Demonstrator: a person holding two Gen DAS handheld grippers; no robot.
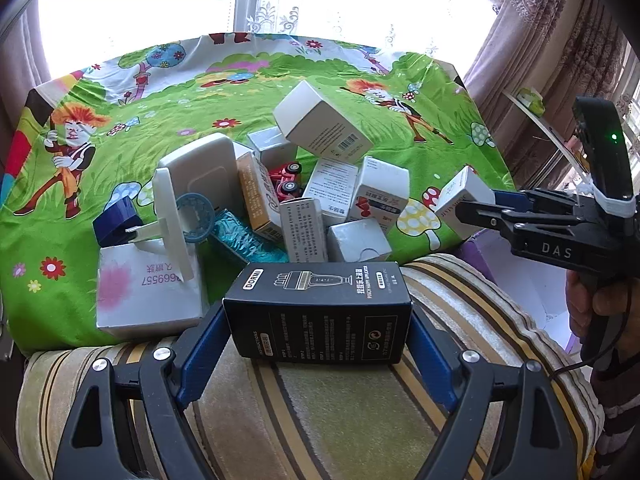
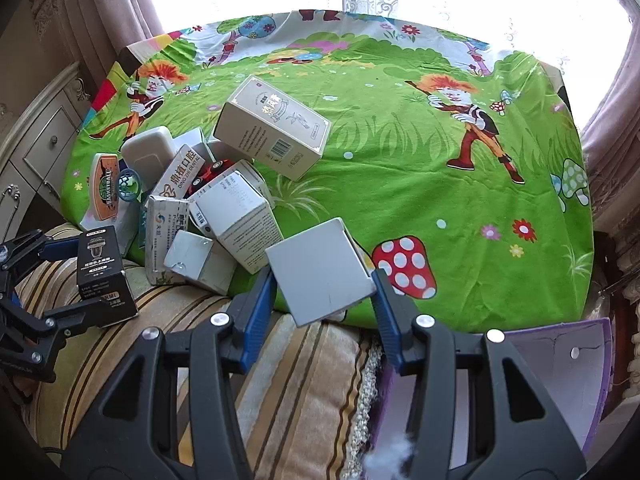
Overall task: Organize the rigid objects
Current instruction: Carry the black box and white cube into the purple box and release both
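Observation:
My left gripper (image 1: 316,322) is shut on a black carton (image 1: 320,312) printed with a shaver-like drawing, its blue pads (image 1: 200,344) pressing both sides above a striped cushion. The right wrist view shows that same gripper (image 2: 74,280) and black carton (image 2: 104,276) at the far left. My right gripper (image 2: 324,284) is shut on a small grey-white box (image 2: 320,276), held tilted over the near edge of the green cloth. In the left wrist view the right gripper (image 1: 476,204) comes in from the right with the white box (image 1: 460,196) at its tips.
A pile of cartons (image 2: 224,208), a red toy car (image 1: 286,182) and a toy basketball hoop (image 2: 106,188) lie on the green cartoon cloth (image 2: 400,160). A big beige carton (image 2: 272,128) leans on top. A purple open box (image 2: 560,360) sits bottom right; a dresser (image 2: 36,148) stands left.

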